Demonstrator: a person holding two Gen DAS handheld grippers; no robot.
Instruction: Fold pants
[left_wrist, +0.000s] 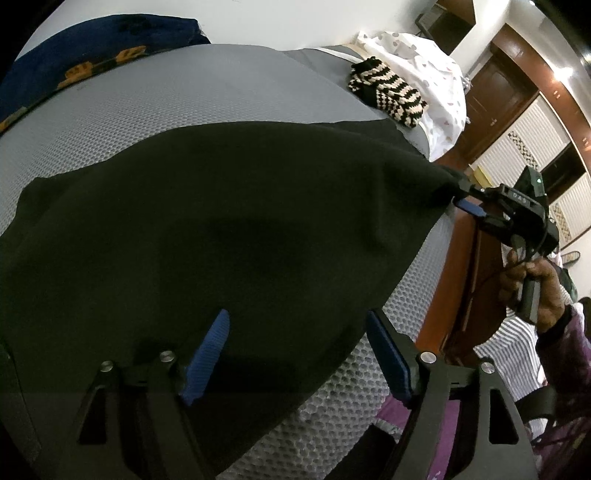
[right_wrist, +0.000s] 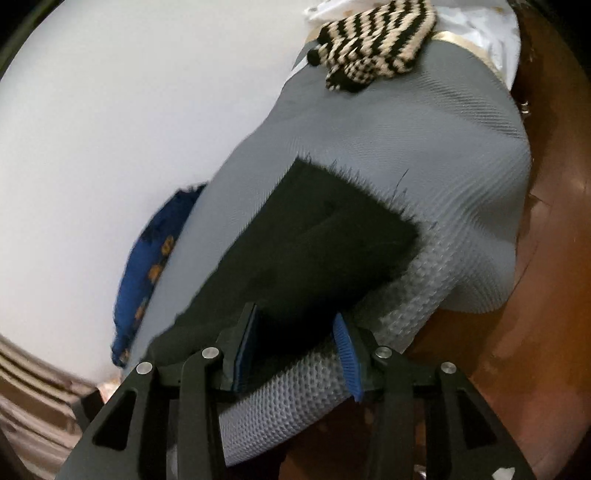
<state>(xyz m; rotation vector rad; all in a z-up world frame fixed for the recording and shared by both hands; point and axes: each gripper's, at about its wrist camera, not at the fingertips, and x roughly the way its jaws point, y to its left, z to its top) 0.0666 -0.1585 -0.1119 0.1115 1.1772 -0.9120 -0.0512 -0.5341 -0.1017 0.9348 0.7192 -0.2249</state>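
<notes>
The grey mesh mattress (left_wrist: 155, 110) runs ahead of both claws, with bare surface beyond and to the left of the left claw (left_wrist: 295, 354), up to the white wall. The black pants (left_wrist: 207, 221) lie spread across it directly ahead of the left claw, their near hem running along the mattress edge, which drops to wooden floor on the right. The left claw is wide open, holding nothing, its left pad over the cloth. The right claw (right_wrist: 295, 350) sits at the mattress edge, partly open, with a corner of the pants between its pads; whether it grips is unclear. Well ahead lies a striped knit piece (left_wrist: 388, 94); far left, a blue cushion (left_wrist: 88, 59).
</notes>
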